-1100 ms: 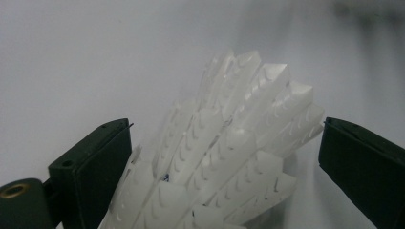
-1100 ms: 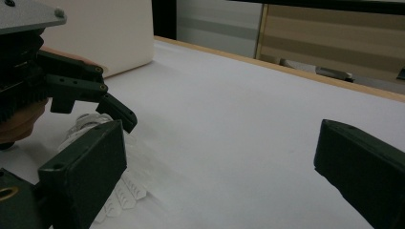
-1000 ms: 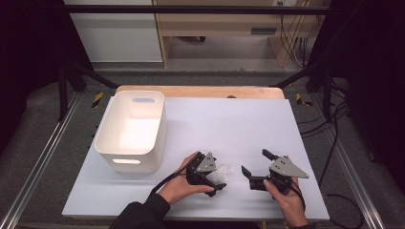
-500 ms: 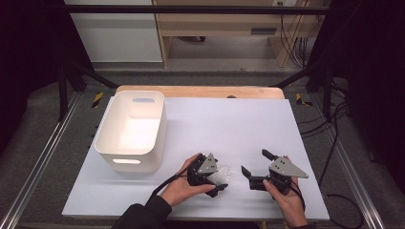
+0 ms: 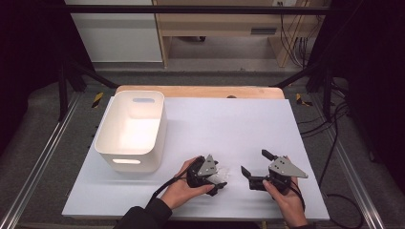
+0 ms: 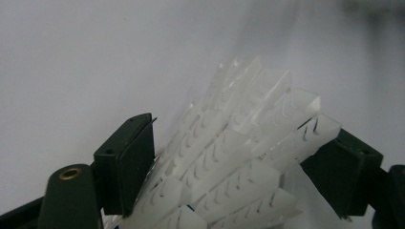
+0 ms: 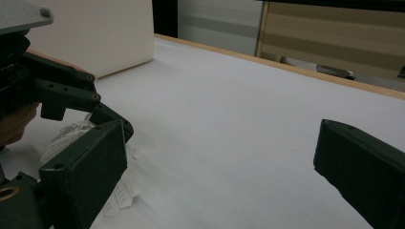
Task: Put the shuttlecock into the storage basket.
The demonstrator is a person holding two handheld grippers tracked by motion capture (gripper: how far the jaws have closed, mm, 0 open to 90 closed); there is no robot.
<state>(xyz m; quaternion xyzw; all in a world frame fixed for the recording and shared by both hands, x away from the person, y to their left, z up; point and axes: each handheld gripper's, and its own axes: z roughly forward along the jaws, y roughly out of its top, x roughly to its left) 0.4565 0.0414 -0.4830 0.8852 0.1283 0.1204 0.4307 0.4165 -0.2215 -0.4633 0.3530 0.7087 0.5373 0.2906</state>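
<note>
- L gripper (image 5: 216,177) is sitting near the front edge of the surface (image 5: 229,124), w/ a bundle of clear plastic pieces (image 6: 239,167) between its jaws.
- Its jaws have just been closing; in the left gripper view the bundle is filling the gap, w/ the left jaw at its side and the right jaw against its lower edge. Can't tell if the pads are pressing firmly yet.
- The hand itself isn't shifting across the three high views, so the only change is the jaws narrowing.
- Judgement: the grasp is being made now; lift isn't started, the bundle is lying on the surface.
- R gripper (image 5: 252,168) is resting just right of it, jaws wide apart, nothing between them. Its own view is looking across at the L gripper (image 7: 71,95) and bundle (image 7: 86,138).
- Farther back left, the white bin (image 5: 130,129) is standing empty, well apart from the bundle – prob. the drop spot.
- Risk: slick loose pieces may fan out or slip if the squeeze is uneven.
</note>
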